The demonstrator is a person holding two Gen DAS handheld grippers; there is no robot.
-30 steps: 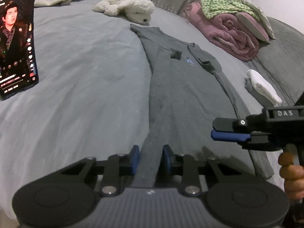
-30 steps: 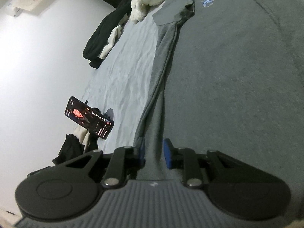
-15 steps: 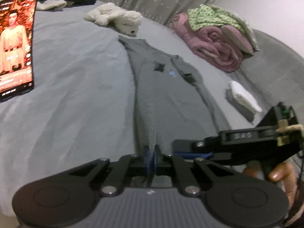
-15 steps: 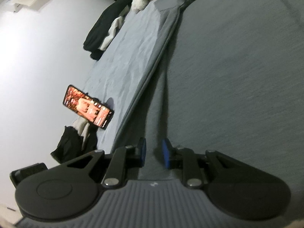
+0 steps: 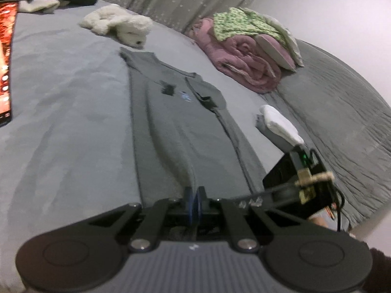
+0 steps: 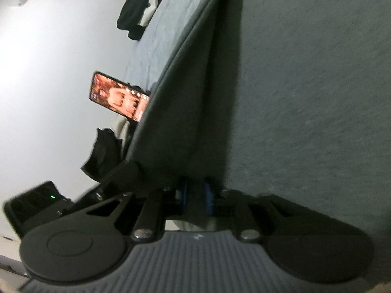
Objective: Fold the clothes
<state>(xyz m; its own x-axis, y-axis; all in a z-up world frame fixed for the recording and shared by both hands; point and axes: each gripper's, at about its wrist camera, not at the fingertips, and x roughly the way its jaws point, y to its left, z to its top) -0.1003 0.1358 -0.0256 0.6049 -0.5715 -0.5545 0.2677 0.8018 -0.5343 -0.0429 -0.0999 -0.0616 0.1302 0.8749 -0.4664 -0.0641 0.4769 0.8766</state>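
Note:
A grey T-shirt (image 5: pixel 171 127) lies lengthwise on the bed, collar at the far end. My left gripper (image 5: pixel 194 199) is shut on its near hem, and a raised ridge of cloth runs into the blue pads. The black housing of the other gripper (image 5: pixel 300 183) sits just to the right, low at the same hem. In the right wrist view the T-shirt (image 6: pixel 305 85) fills the frame. My right gripper (image 6: pixel 196 199) is down at the hem; its jaws are opening slightly, with a gap between the pads and cloth lying in it.
A lit phone (image 5: pixel 6 61) stands at the left on the grey sheet (image 5: pixel 61 97). A white plush toy (image 5: pixel 119 24), a pink blanket pile (image 5: pixel 244 56), a white folded item (image 5: pixel 281 124) and black clothes (image 6: pixel 136 7) lie around the shirt.
The left jaws closed on the hem and rose a little, pulling up a ridge of cloth. The right gripper sank towards the shirt's edge, which now fills its view.

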